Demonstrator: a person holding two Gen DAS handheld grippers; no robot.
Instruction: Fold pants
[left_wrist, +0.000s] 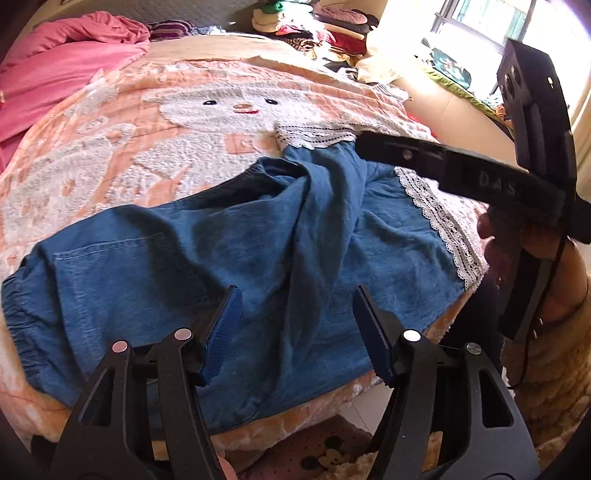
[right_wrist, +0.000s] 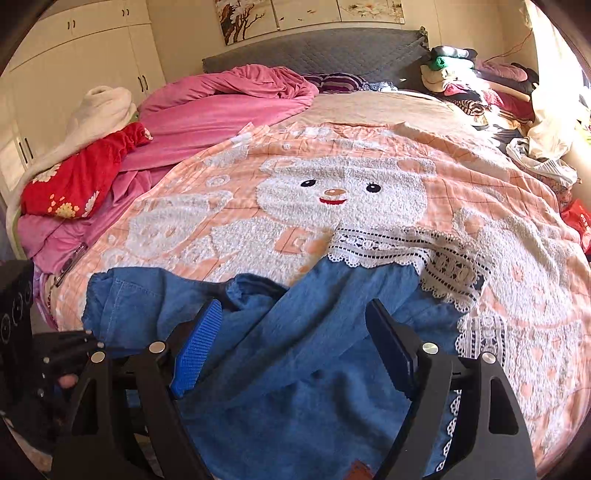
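pants (right_wrist: 295, 332): near end cut off | right claw (right_wrist: 295, 354): empty, gaping

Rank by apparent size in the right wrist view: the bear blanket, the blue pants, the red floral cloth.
1. bear blanket
2. blue pants, though nearness to the camera inflates them
3. red floral cloth

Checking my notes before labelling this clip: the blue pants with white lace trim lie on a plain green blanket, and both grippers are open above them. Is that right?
Not quite: the blanket is peach-orange with a white bear pattern, not plain green, as the right wrist view shows. The rest holds: the blue pants have white lace trim, and the left gripper and right gripper are open above them.
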